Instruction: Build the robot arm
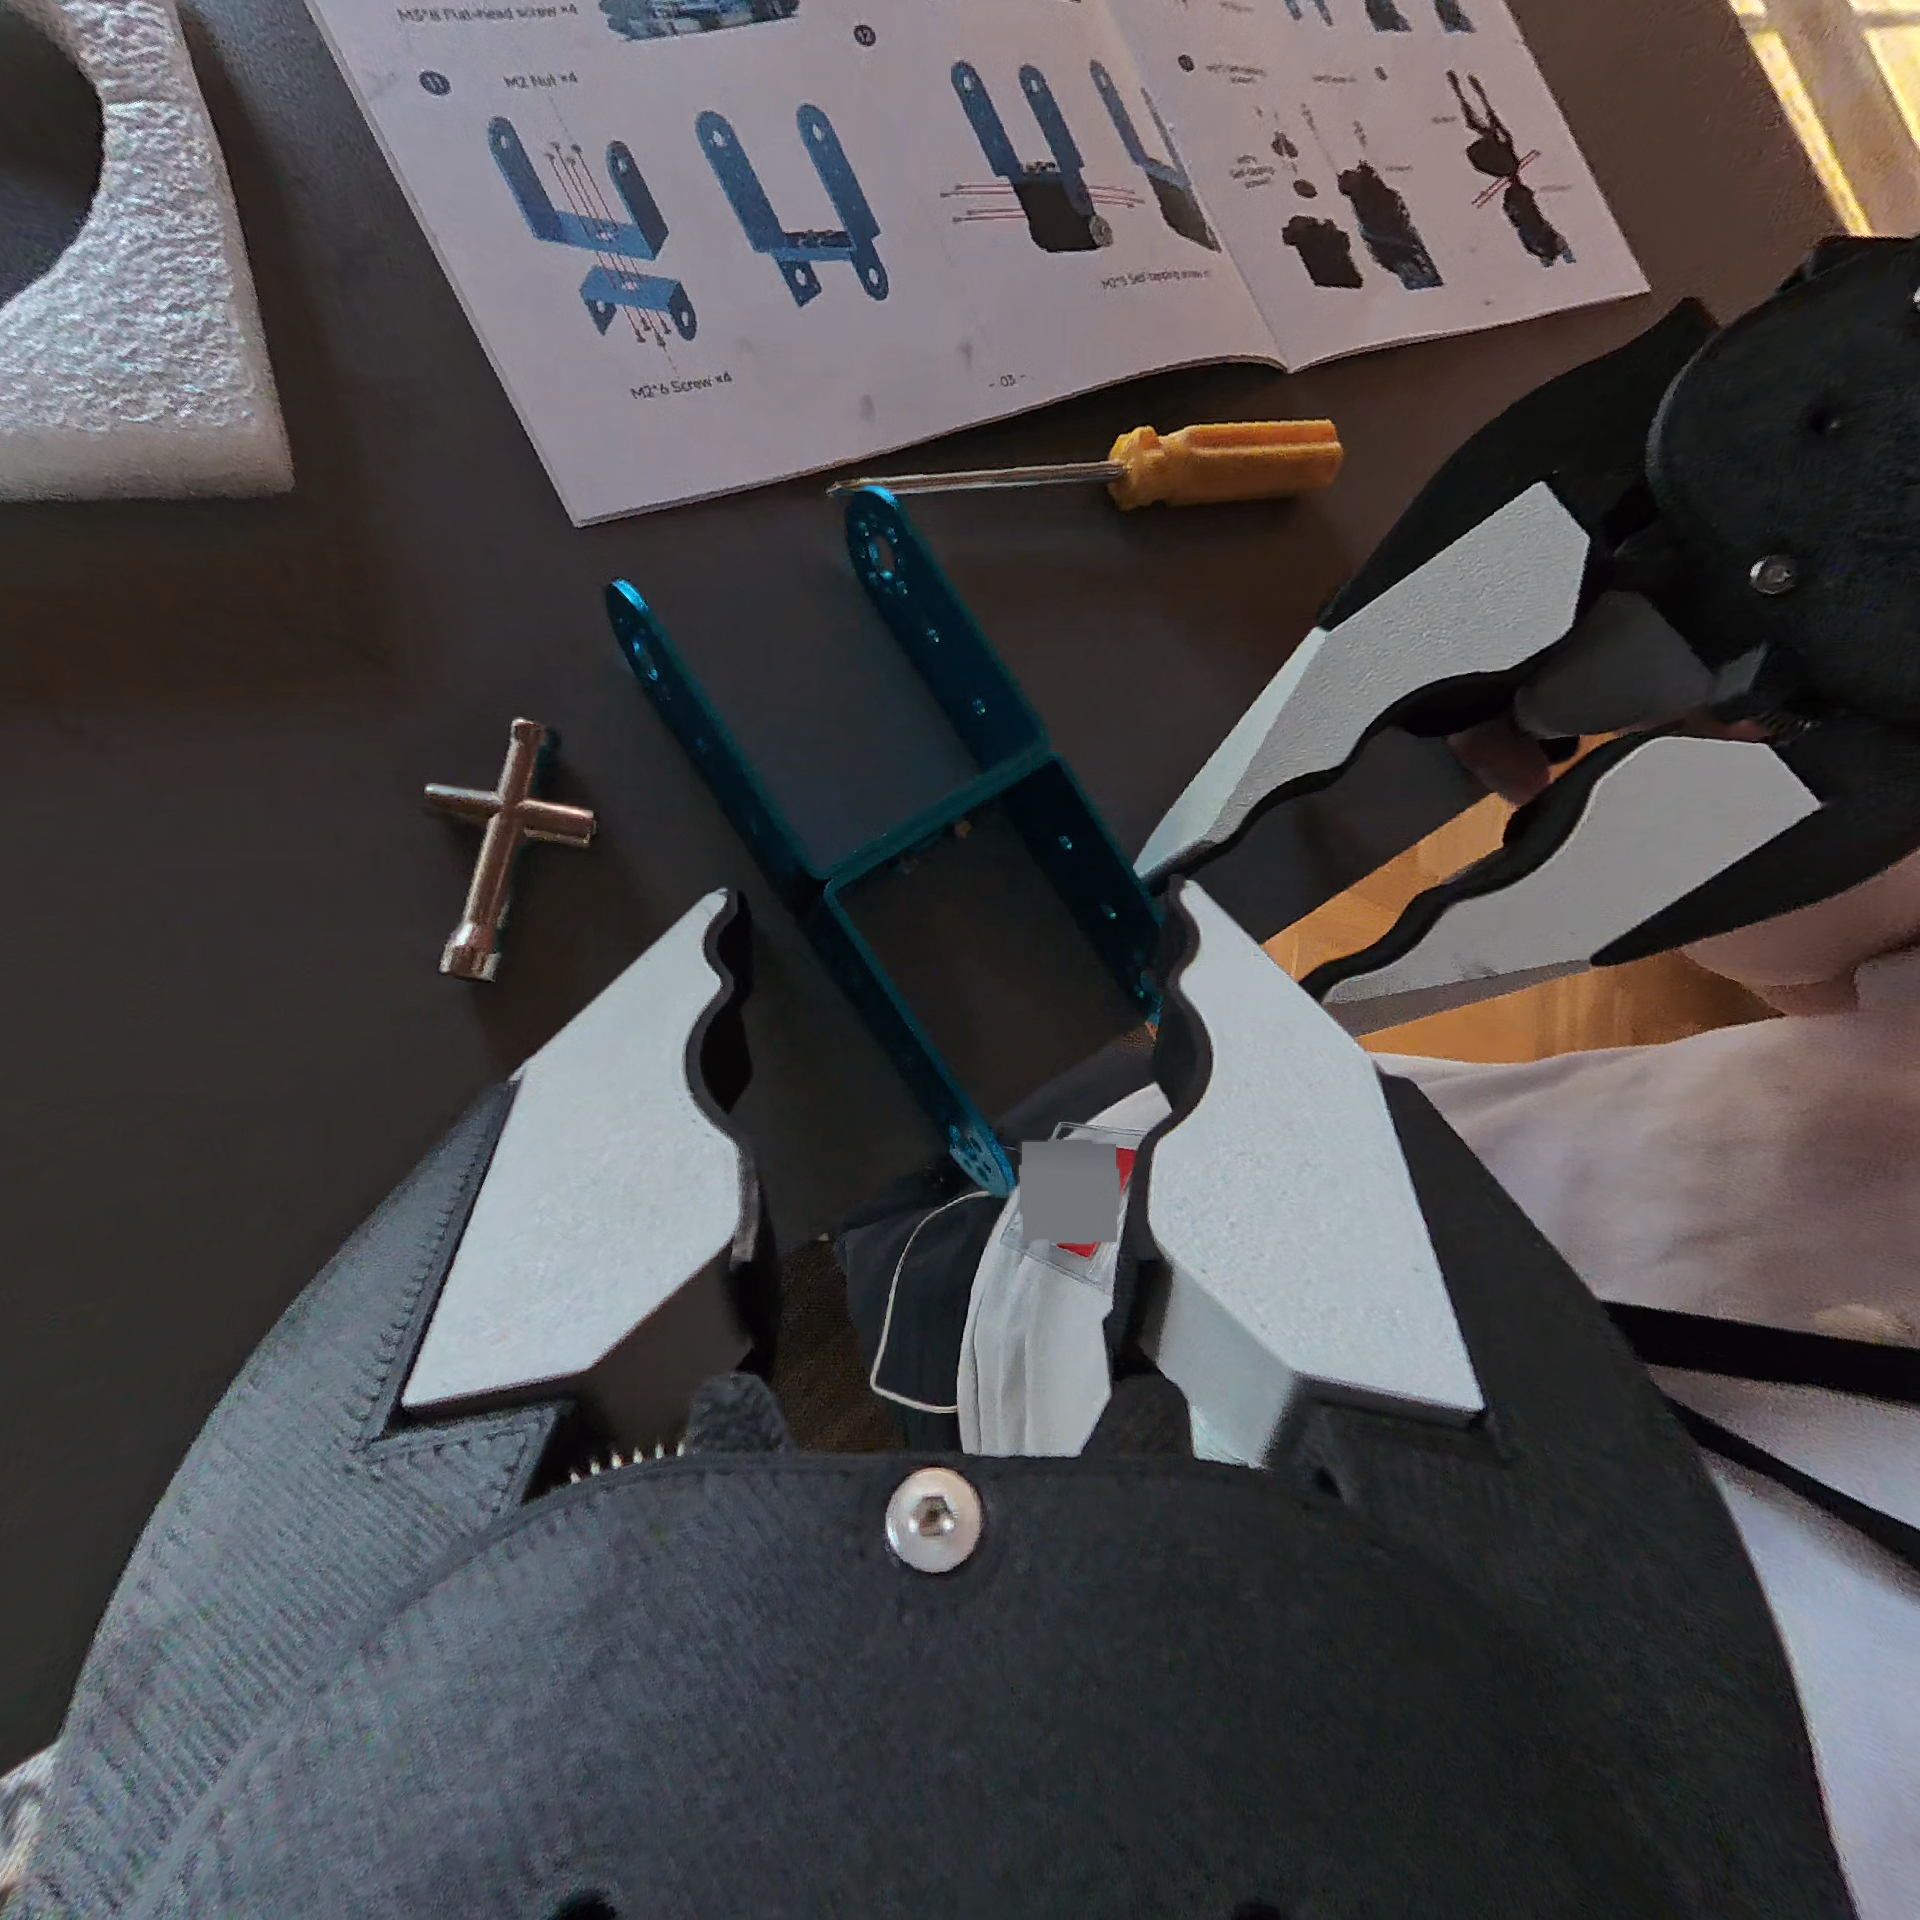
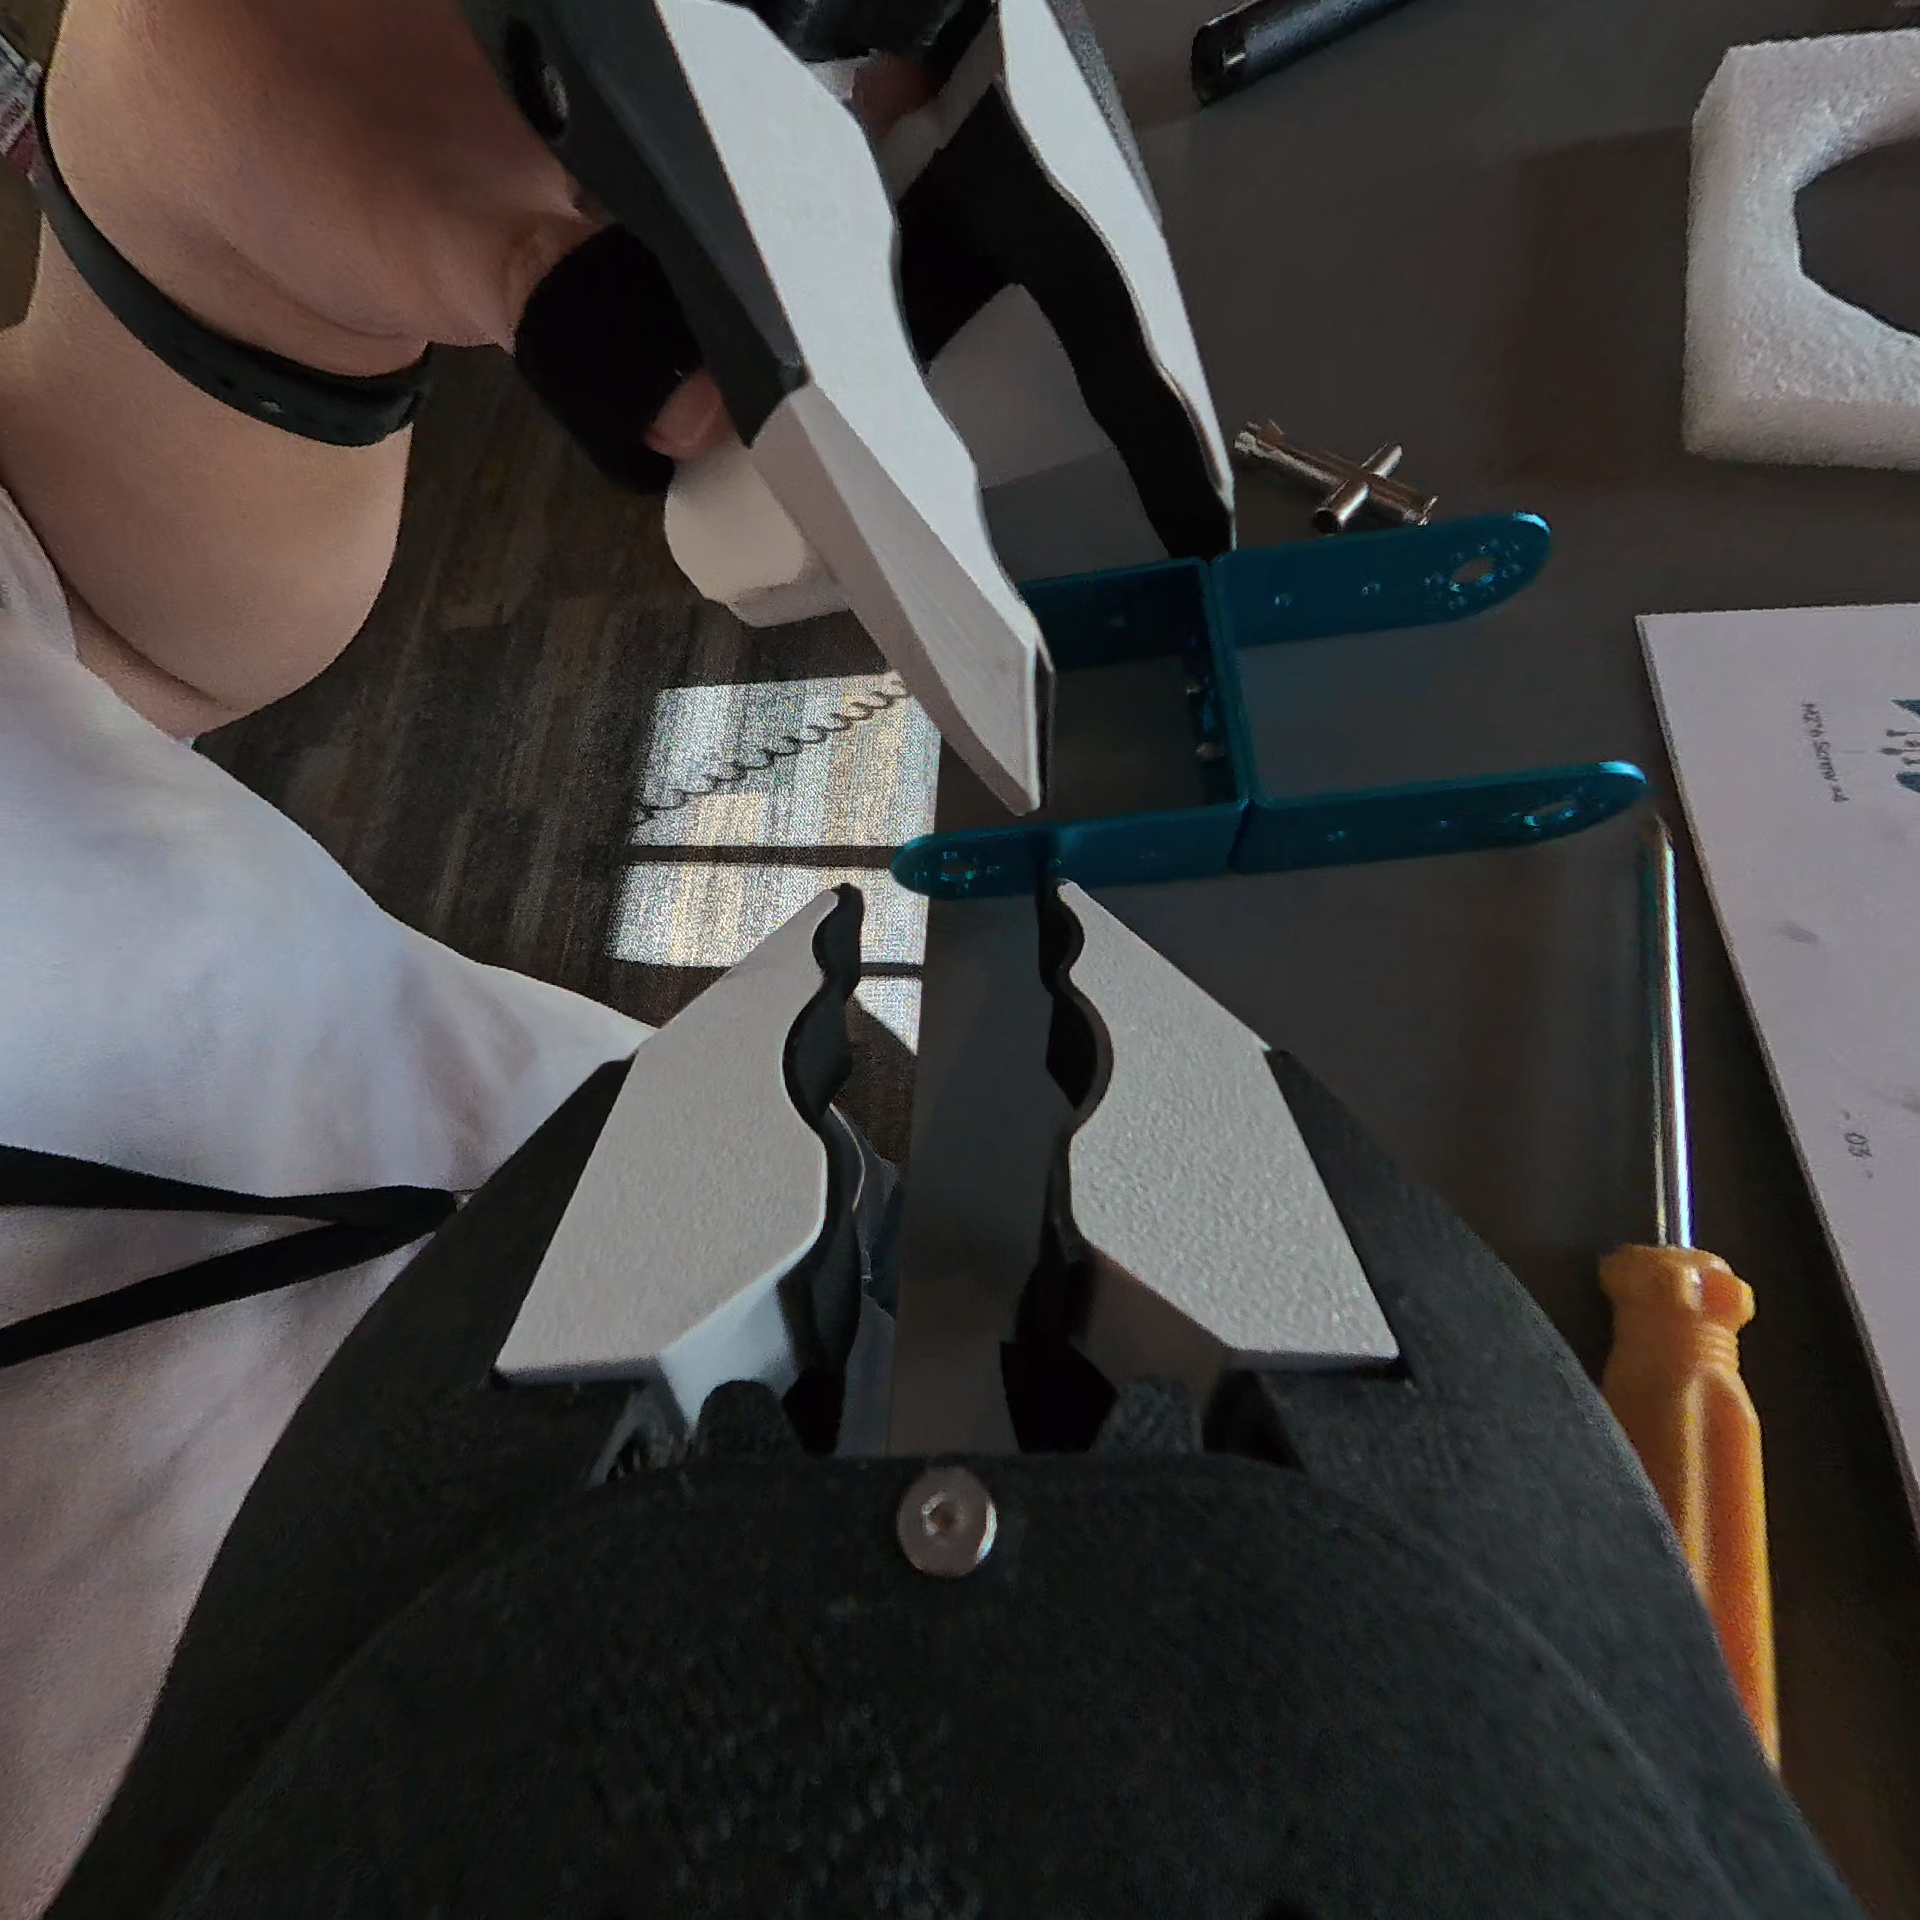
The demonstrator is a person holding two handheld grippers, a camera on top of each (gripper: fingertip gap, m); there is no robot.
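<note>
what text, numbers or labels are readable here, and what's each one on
Open instruction booklet: small printed captions and numbers beside the drawings, some legible, some blurred; I won't quote them.
Card on the person's clothing: covered by a patch, unreadable.
Yellow screwdriver, metal cross wrench, blue bracket, white foam: no writing visible.
</note>
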